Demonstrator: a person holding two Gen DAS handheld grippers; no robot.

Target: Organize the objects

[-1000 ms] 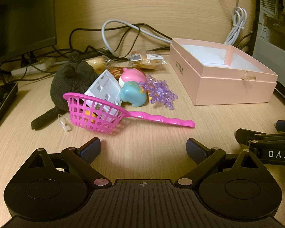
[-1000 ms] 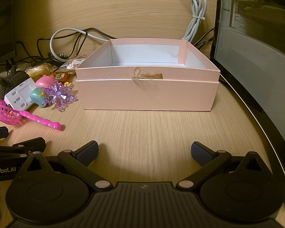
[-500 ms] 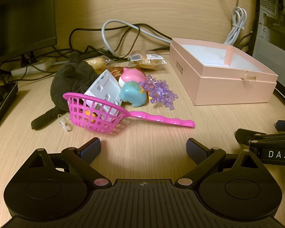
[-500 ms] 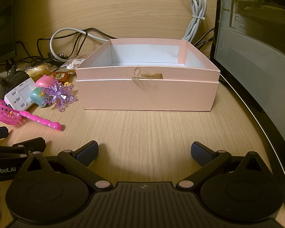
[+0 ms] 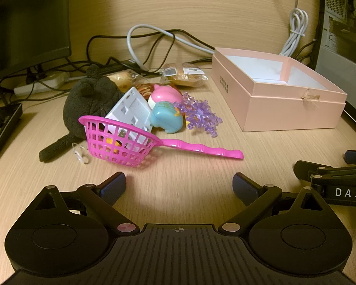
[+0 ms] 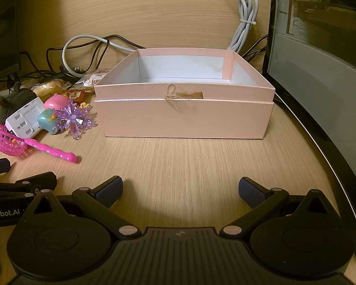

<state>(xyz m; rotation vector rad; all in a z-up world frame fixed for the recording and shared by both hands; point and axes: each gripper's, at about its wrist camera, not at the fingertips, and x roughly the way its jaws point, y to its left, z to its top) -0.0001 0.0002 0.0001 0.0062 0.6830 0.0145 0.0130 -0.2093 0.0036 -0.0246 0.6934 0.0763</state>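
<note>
An open, empty pink box (image 5: 294, 109) (image 6: 182, 118) stands on the wooden desk. Left of it lies a pile: a pink mesh scoop (image 5: 121, 142) (image 6: 9, 142) with a long handle, a white socket block (image 5: 130, 114), a teal toy (image 5: 167, 118), a pink toy (image 5: 163, 93), a purple crystal snowflake (image 5: 199, 114) (image 6: 74, 121) and a dark plush (image 5: 87, 99). My left gripper (image 5: 179, 186) is open and empty, just short of the scoop. My right gripper (image 6: 180, 190) is open and empty, facing the box.
Wrapped snacks (image 5: 182, 74) and tangled cables (image 5: 154, 45) lie behind the pile. A keyboard (image 5: 0, 128) and a monitor (image 5: 23, 19) stand at the left. A PC case (image 6: 320, 71) rises to the right of the box. The right gripper's body shows in the left view (image 5: 332, 180).
</note>
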